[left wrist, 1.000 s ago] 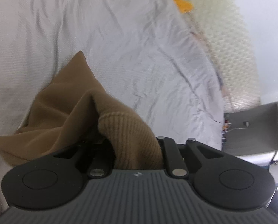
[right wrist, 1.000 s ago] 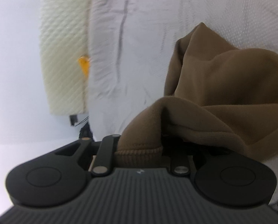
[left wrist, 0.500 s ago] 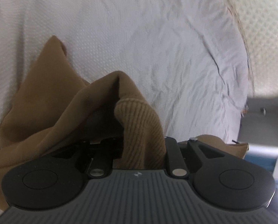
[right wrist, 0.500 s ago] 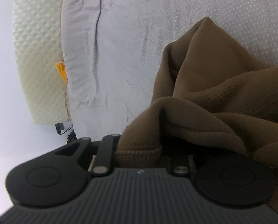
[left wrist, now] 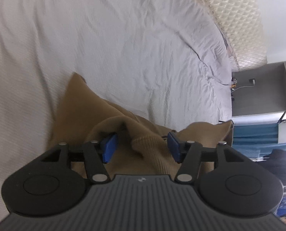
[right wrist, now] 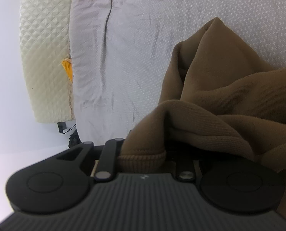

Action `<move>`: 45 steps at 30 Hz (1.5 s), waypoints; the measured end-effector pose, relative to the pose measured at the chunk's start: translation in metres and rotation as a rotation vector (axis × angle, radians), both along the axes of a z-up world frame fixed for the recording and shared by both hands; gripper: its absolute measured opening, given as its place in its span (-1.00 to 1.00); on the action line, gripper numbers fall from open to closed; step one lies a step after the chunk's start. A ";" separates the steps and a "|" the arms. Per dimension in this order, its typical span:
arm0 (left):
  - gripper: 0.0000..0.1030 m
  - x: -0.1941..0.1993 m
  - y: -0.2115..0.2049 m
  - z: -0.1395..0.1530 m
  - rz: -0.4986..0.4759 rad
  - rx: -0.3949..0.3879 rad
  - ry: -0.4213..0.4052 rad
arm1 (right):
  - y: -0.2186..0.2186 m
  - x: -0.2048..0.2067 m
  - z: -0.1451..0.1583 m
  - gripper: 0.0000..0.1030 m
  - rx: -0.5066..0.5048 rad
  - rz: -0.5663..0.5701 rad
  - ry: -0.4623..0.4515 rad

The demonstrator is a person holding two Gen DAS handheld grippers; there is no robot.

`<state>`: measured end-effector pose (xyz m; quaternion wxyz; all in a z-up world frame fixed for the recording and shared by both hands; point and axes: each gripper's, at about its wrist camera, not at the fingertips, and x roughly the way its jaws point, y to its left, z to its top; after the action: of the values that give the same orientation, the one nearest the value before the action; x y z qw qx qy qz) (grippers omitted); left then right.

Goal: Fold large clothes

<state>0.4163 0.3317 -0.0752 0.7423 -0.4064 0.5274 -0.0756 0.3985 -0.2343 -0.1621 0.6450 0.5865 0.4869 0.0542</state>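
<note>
A brown sweatshirt [left wrist: 79, 115] lies bunched on the white bed sheet [left wrist: 123, 38]. My left gripper [left wrist: 142, 145] hangs just over it and its jaws are opening. The blue pads [left wrist: 109, 148] stand apart, and the ribbed hem [left wrist: 152, 150] lies loose between them without being pressed. In the right wrist view the same sweatshirt [right wrist: 219, 80] rises in a peak on the sheet. My right gripper [right wrist: 143, 152] is shut on a ribbed edge [right wrist: 141, 156] of it, and the cloth hides the fingertips.
A cream quilted mattress edge [left wrist: 235, 25] borders the sheet, also seen as a quilted panel [right wrist: 45, 48] with an orange item [right wrist: 68, 69] tucked beside it. A grey cabinet [left wrist: 258, 92] and blue fabric [left wrist: 254, 134] stand past the bed's end.
The left gripper's jaws have spread and let go of the ribbed hem, and that hand has dropped closer to the bed. The right gripper keeps its grip and has sunk slightly.
</note>
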 end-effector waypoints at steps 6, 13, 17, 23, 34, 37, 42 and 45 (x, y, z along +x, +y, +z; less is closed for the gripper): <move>0.39 -0.034 -0.003 0.043 0.069 0.172 -0.125 | -0.001 0.001 -0.001 -0.46 0.009 -0.011 0.011; 0.39 -0.079 -0.116 0.074 -0.037 0.199 -0.335 | -0.007 -0.003 -0.003 -0.46 0.038 -0.012 0.007; 0.39 -0.082 -0.206 0.074 -0.147 0.177 -0.459 | -0.009 -0.005 -0.004 -0.46 0.054 -0.015 0.001; 0.36 -0.060 -0.307 0.045 -0.229 0.387 -0.424 | -0.013 -0.004 -0.005 -0.44 0.099 -0.024 0.008; 0.34 -0.036 -0.331 0.001 -0.196 0.588 -0.312 | -0.030 -0.003 0.002 -0.24 0.194 0.030 -0.010; 0.34 -0.029 -0.334 -0.001 -0.185 0.590 -0.303 | -0.043 -0.011 0.001 -0.15 0.253 0.044 -0.036; 0.34 -0.031 -0.334 0.001 -0.166 0.584 -0.304 | -0.068 -0.028 0.014 -0.10 0.273 0.022 -0.102; 0.34 -0.033 -0.330 0.004 -0.150 0.566 -0.309 | -0.074 -0.042 0.034 0.33 0.214 0.028 -0.196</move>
<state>0.3834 0.0014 -0.0709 0.8893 -0.1279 0.4371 -0.0413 0.3569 -0.3084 -0.1280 0.6224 0.6369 0.4213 0.1717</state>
